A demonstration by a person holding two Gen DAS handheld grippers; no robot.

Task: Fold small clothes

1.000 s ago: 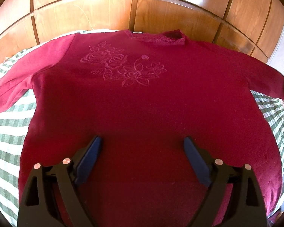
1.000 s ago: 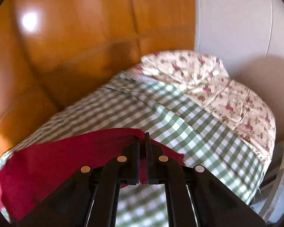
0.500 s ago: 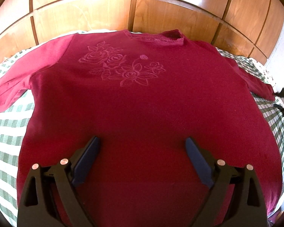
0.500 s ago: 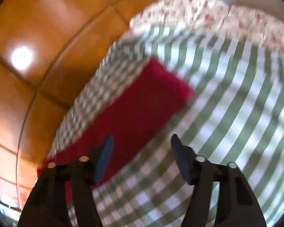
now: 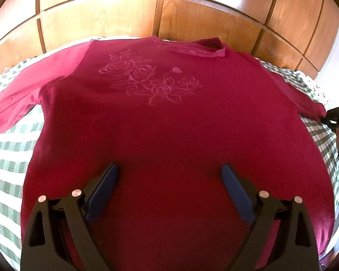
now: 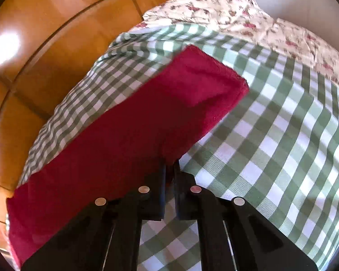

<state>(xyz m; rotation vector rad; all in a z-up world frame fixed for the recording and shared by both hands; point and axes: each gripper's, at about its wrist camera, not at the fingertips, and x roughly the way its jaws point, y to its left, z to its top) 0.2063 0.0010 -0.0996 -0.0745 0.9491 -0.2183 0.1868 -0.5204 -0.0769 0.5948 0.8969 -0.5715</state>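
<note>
- The right tool [image 6: 169, 169] let the sleeve [image 6: 160, 117] go half a second ago and spread its jaws over the bed; now it sits lower, and the jaws have just been closing and are pressed together on the sleeve's near edge, close to the cuff
- That reads as a regrip: the sleeve lies flat on the checked bedspread [image 6: 271, 140], and the likely next step is to carry it inward over the body of the red top [image 5: 169, 124]
- The left tool [image 5: 169, 192] has not shifted; its jaws are spread wide above the lower part of the top, pinching nothing
- The left view shows the whole top spread face up on the bed, rose pattern near the collar, both sleeves out, and the right tool small at the far right by the cuff
- Only the right view shows the pinch itself, plus the flowered pillow [image 6: 248, 20] beyond
</note>
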